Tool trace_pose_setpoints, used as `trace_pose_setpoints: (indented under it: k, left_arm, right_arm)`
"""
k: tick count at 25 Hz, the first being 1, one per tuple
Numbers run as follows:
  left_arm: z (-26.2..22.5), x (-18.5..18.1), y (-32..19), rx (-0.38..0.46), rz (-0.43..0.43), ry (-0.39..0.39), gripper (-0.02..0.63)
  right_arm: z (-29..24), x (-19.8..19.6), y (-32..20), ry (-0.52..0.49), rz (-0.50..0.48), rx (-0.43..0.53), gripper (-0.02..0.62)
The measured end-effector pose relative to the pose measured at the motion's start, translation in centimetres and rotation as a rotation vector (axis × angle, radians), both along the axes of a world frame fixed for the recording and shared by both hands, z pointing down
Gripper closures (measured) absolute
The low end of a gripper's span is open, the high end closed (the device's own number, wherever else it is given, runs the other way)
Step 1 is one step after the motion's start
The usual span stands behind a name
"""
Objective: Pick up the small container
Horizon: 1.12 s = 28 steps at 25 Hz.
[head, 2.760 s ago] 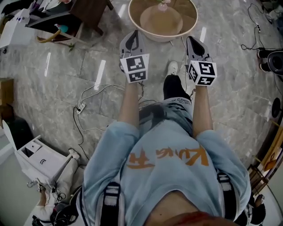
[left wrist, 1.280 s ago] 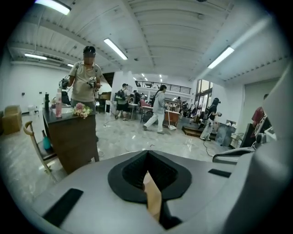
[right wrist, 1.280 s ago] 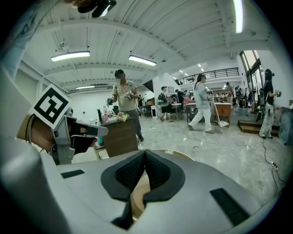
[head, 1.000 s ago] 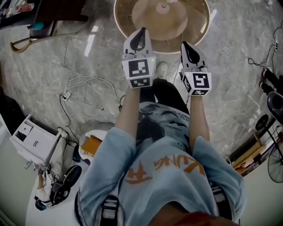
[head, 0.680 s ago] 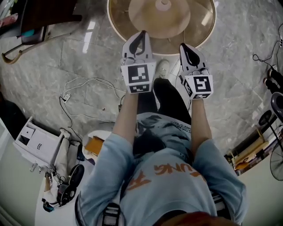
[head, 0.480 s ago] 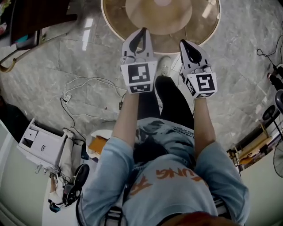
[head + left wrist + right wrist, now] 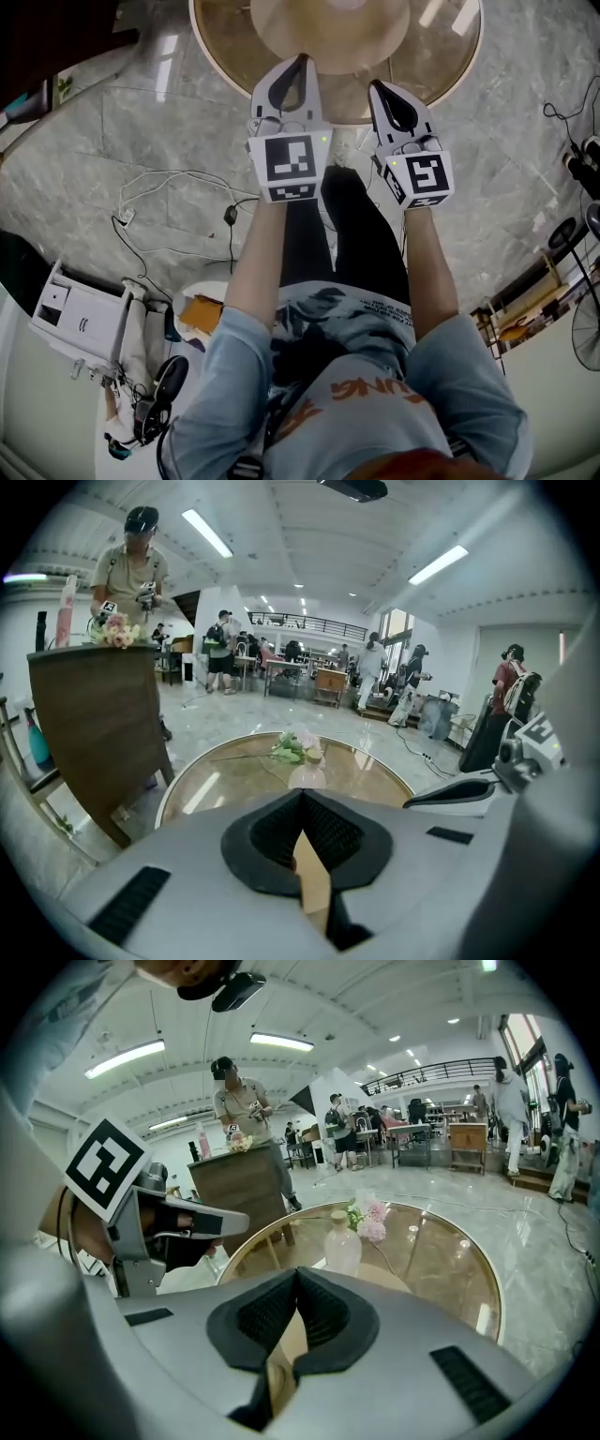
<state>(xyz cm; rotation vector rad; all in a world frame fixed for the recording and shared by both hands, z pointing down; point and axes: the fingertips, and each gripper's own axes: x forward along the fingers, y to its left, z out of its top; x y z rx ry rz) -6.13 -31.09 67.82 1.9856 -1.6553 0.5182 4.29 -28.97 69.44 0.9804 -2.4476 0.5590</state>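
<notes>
- Small pale bottle-shaped container (image 7: 342, 1243) is seen upright on the round glass-topped table with a tan rim (image 7: 473, 1269), near its middle and just beside a sprig of pink flowers (image 7: 373, 1221).
- In the left gripper view, the container (image 7: 307, 774) is partly hidden behind the jaw tips.
- The left gripper (image 7: 301, 59) is held over the near edge of the table. Its jaws are closed, tips meeting, with nothing gripped.
- The right gripper (image 7: 375, 86) is held alongside, apart from the left. Its jaws are likewise closed and empty.
- Both grippers are positioned short of the container, not touching it.
- A thin white cable (image 7: 178, 172) is laid on the grey marble floor (image 7: 112, 141).
</notes>
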Motion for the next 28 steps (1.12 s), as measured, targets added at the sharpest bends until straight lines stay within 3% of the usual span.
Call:
trace_pose_setpoints:
  k: [8, 14, 25, 28]
  left_arm:
    - [2.5, -0.7, -1.6, -0.024, 0.013, 0.005, 0.583]
    - [3.7, -1.7, -2.5, -0.047, 0.019, 0.013, 0.582]
    - [5.6, -2.4, -3.6, -0.091, 0.054, 0.021, 0.583]
    - [6.1, -2.5, -3.8, -0.1, 0.062, 0.021, 0.581]
  right_arm:
    - [3.2, -2.1, -3.8, -0.003, 0.022, -0.018, 0.58]
    - [5.1, -2.9, -7.2, 0.003, 0.056, -0.03, 0.529]
    - [6.7, -4.6, -12.5, 0.037, 0.055, 0.051, 0.46]
    - [7.0, -4.8, -13.4, 0.023, 0.058, 0.06, 0.412]
